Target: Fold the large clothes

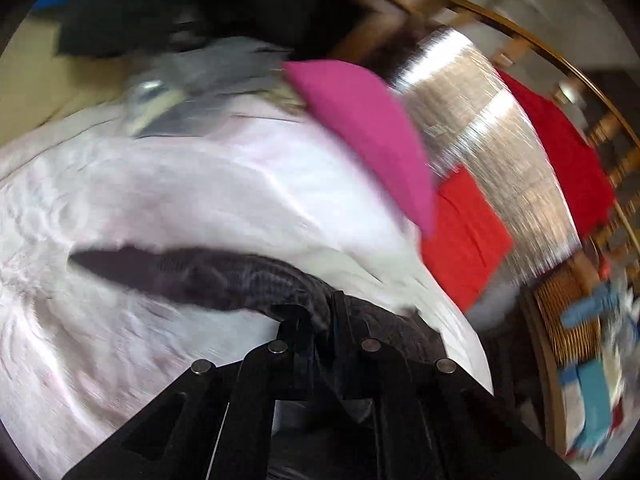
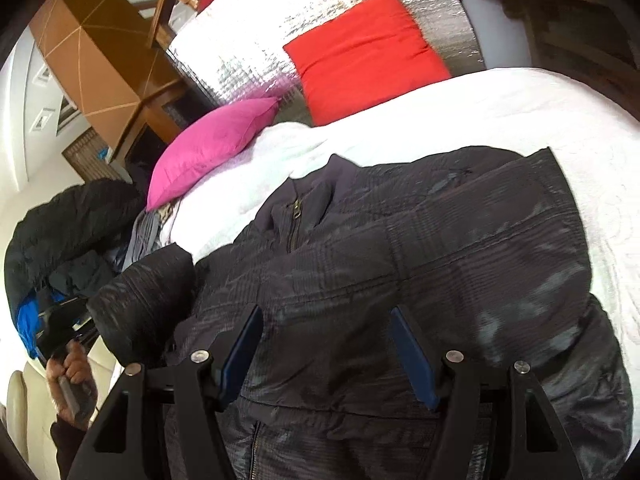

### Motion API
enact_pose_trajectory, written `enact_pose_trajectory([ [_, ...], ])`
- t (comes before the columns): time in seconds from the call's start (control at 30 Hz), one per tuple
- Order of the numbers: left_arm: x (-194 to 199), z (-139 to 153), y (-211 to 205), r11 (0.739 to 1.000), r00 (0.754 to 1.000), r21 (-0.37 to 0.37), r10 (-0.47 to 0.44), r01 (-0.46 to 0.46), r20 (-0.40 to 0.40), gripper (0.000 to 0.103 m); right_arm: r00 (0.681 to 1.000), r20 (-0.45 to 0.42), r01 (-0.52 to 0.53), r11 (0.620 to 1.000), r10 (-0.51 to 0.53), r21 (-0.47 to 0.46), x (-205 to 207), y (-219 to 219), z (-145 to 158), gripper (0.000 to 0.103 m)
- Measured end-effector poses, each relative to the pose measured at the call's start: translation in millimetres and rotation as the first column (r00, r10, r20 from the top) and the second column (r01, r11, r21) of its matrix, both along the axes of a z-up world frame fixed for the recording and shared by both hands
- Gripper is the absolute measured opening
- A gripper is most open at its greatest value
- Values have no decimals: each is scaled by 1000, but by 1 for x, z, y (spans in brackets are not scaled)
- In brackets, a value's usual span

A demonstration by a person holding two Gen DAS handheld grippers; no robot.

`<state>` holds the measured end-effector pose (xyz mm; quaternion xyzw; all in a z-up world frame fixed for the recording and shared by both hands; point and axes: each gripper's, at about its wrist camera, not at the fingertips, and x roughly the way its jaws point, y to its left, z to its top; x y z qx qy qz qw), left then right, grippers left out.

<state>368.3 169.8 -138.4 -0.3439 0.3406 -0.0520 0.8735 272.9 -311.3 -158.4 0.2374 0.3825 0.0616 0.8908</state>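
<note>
Left wrist: left gripper (image 1: 320,316) apparently pinching jacket (image 1: 192,276) sleeve | right gripper (image 2: 326,350) spread over jacket

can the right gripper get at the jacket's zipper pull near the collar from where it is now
Probably yes. The right gripper is open over the dark jacket, and the zipper pull lies exposed straight ahead, with nothing lying over it. The left gripper, shut on a sleeve, is off to the side.
</note>
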Motion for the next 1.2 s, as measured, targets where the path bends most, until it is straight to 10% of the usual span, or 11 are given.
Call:
enact_pose_trajectory([
  [0.4, -22, -38, -160, 913, 937, 222, -316, 343, -149, 9, 997, 11, 73, 996, -74, 41, -9, -27, 8, 70],
  [0.57, -18, -56, -143, 921, 915, 110, -348, 375, -205, 14, 997, -20, 72, 996, -71, 60, -5, -30, 2, 70],
  [0.7, -39, -47, -112, 929, 910, -14, -366, 371, -193, 74, 999, 1, 36, 996, -36, 87, -4, -23, 3, 70],
  [1.2, -29, -81, -10, 908, 973, -414, -150, 66, -176, 82, 999, 43, -31, 998, 29, 46, -7, 3, 6, 80],
])
